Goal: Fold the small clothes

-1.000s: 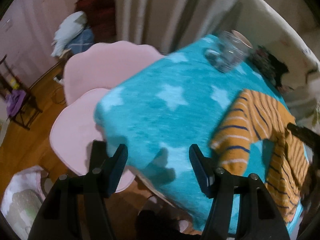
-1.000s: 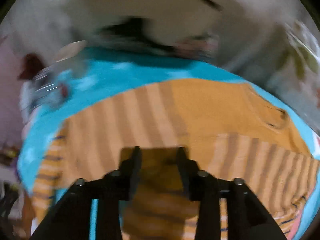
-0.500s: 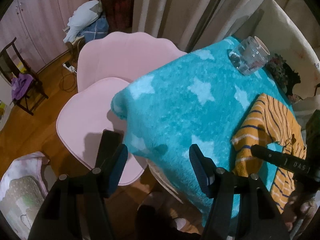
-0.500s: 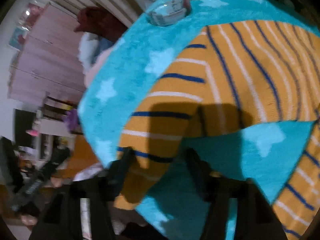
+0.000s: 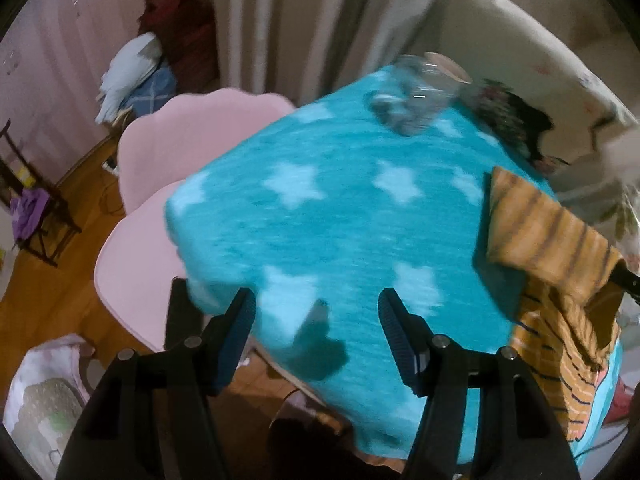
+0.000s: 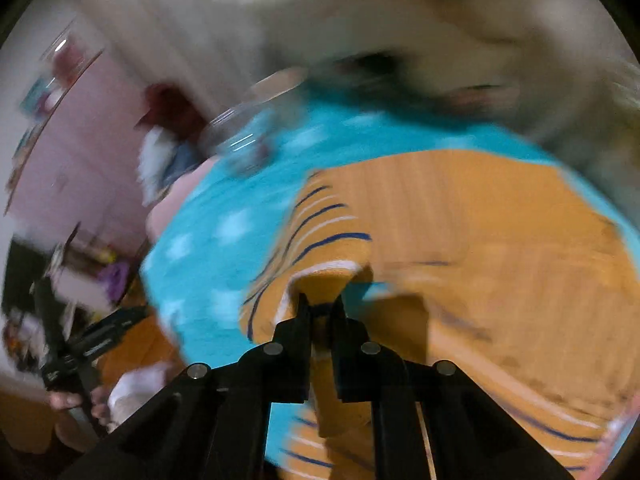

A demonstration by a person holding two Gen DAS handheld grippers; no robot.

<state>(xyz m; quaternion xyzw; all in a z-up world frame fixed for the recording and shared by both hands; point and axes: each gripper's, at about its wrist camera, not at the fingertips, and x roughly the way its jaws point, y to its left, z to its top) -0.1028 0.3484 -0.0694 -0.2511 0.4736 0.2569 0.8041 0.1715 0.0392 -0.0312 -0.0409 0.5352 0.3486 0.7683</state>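
Note:
An orange striped small garment (image 6: 500,240) lies on a turquoise star-patterned blanket (image 5: 340,220) over the table. My right gripper (image 6: 320,306) is shut on the garment's sleeve cuff and holds it lifted over the body of the garment. In the left wrist view the garment (image 5: 552,248) is at the right edge, its sleeve raised. My left gripper (image 5: 316,320) is open and empty above the blanket's near left edge. It also shows in the right wrist view (image 6: 92,344), held in a hand off the table's left side.
A glass jar (image 5: 416,96) stands at the far end of the blanket. Pink chairs (image 5: 168,168) stand left of the table. A padded bundle (image 5: 44,396) lies on the wooden floor at lower left. Curtains and a cream cushion are behind.
My right gripper closed on the sleeve cuff and lifted it over the garment. My left gripper stayed open and shifted a little over the blanket's edge.

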